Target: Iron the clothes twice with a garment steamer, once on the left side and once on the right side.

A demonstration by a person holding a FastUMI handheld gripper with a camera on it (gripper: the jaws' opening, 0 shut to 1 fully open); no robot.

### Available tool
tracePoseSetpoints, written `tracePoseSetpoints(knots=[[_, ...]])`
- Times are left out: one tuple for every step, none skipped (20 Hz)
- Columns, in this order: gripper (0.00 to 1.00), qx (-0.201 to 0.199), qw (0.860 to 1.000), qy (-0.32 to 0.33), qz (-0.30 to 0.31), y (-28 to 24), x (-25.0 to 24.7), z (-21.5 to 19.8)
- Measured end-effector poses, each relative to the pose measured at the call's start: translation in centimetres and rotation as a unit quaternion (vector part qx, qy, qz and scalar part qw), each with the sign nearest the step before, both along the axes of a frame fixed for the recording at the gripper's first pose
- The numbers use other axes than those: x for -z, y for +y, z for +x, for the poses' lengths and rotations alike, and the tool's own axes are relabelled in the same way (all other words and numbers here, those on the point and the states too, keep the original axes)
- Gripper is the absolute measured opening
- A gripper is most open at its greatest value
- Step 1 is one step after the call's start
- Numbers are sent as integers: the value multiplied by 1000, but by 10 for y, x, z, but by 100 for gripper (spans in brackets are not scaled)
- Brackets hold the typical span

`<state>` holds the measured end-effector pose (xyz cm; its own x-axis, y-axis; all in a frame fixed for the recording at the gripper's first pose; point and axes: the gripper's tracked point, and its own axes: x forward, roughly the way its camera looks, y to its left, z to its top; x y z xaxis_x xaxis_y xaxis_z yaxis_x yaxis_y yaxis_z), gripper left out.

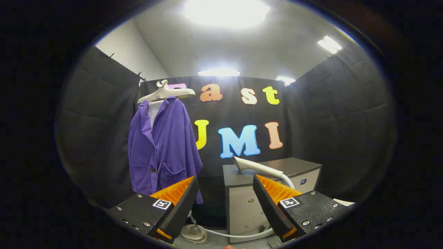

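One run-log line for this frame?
gripper open, empty | steamer head on cabinet, beyond fingers | purple jacket hanging, untouched

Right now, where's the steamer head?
In the gripper view, the steamer head lies on top of the grey cabinet, beyond the open gripper and nearer its right finger, with the purple jacket hanging off to the left.
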<state>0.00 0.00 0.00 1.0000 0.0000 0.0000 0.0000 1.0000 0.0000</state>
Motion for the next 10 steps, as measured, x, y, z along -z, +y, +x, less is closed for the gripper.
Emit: tracePoseSetpoints(knots=[[97,-1,1000,0,3,0,-2,-2],[97,1,1000,-1,4,-2,-3,-5],[97,1,1000,-3,4,-3,-5,-9],[97,0,1000,-6,5,-2,-7,-11],[97,0,1000,-9,7,-4,-9,-13],[97,2,1000,-12,9,-7,-10,-14],[97,4,1000,-12,10,-9,-11,-17],[97,8,1000,-11,13,-11,-11,-19],[97,11,1000,-9,16,-13,-10,-21],[97,16,1000,-8,18,-15,-10,-23]])
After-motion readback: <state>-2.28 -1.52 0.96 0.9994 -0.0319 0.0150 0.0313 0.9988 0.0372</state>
